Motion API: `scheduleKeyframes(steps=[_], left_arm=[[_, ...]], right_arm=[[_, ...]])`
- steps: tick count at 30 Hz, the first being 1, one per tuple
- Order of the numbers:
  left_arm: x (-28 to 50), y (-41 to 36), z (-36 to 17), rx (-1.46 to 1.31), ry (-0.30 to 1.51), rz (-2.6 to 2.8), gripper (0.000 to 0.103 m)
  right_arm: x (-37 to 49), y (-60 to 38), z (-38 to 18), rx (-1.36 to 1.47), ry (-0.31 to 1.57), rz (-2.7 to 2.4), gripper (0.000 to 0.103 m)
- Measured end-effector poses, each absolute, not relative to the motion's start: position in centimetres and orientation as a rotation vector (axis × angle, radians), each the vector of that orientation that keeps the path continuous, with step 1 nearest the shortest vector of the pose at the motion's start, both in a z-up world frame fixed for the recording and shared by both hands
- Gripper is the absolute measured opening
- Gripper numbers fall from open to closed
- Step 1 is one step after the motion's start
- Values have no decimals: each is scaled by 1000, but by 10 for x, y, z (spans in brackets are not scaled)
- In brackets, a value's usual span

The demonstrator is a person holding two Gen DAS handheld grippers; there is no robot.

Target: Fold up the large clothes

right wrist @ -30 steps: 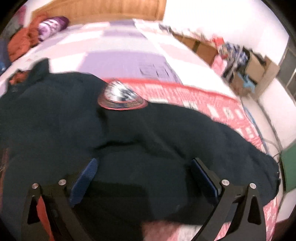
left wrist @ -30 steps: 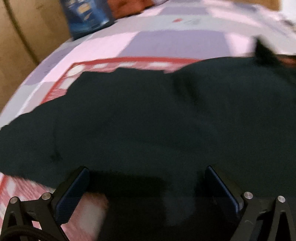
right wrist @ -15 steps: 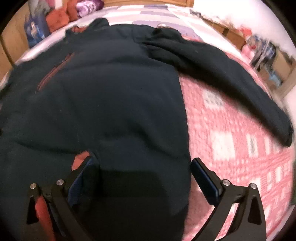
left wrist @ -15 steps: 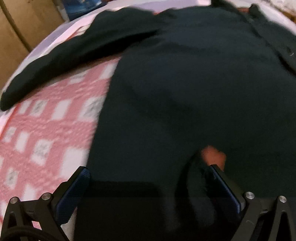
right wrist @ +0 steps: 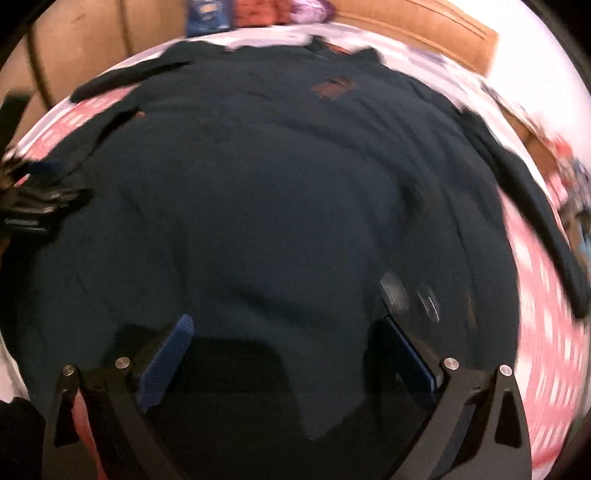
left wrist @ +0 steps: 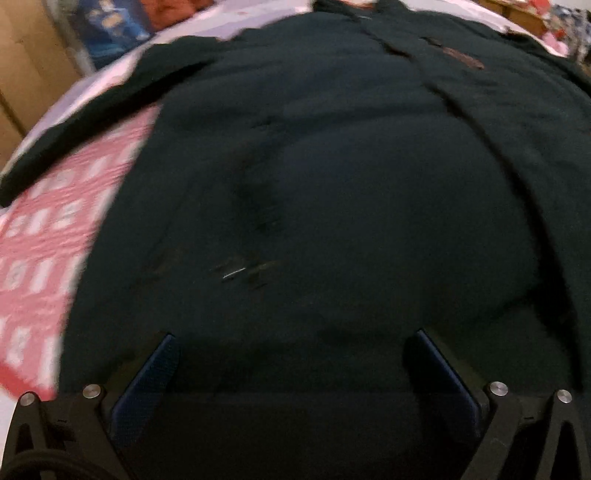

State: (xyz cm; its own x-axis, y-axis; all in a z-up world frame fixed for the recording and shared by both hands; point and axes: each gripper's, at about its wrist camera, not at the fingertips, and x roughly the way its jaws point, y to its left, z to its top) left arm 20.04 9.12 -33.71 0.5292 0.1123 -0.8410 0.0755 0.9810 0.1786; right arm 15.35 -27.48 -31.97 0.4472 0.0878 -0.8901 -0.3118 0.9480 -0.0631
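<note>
The bed carries everything here: a pink-and-white checked bedspread shows at its left edge in your left wrist view and at its right edge in your right wrist view, with lilac and white patches toward the far edge.

Spread flat over most of that bed lies the dark jacket, its collar toward the far edge and its hem toward you; it fills nearly the whole of both views. One sleeve runs out toward the bed's left edge over the pink checks. The other sleeve trails down along the right edge. A reddish-brown patch sits on the jacket's chest, on the far right part of the garment.

Behind the far edge you see a wooden headboard, a blue box and some orange-red cloth at the far left corner.

Your left gripper hovers low over the hem with its jaws spread wide and nothing between them. Your right gripper is the same: jaws released, wide apart, just above the dark cloth near the hem. Both views are blurred, so whether the fingertips touch the fabric cannot be told.
</note>
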Motion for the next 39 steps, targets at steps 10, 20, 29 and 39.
scheduleKeyframes(steps=[10, 20, 29, 39], left_arm=[[179, 157, -332, 205, 1031, 240, 103], [210, 152, -309, 148, 1024, 381, 103], [346, 27, -296, 39, 959, 141, 103], [470, -103, -298, 173, 899, 5, 103]], right_arm=[[114, -413, -318, -182, 1197, -120, 102], [97, -398, -305, -168, 1159, -172, 102], [223, -330, -311, -223, 1071, 109, 102], [348, -414, -299, -103, 1045, -115, 102]])
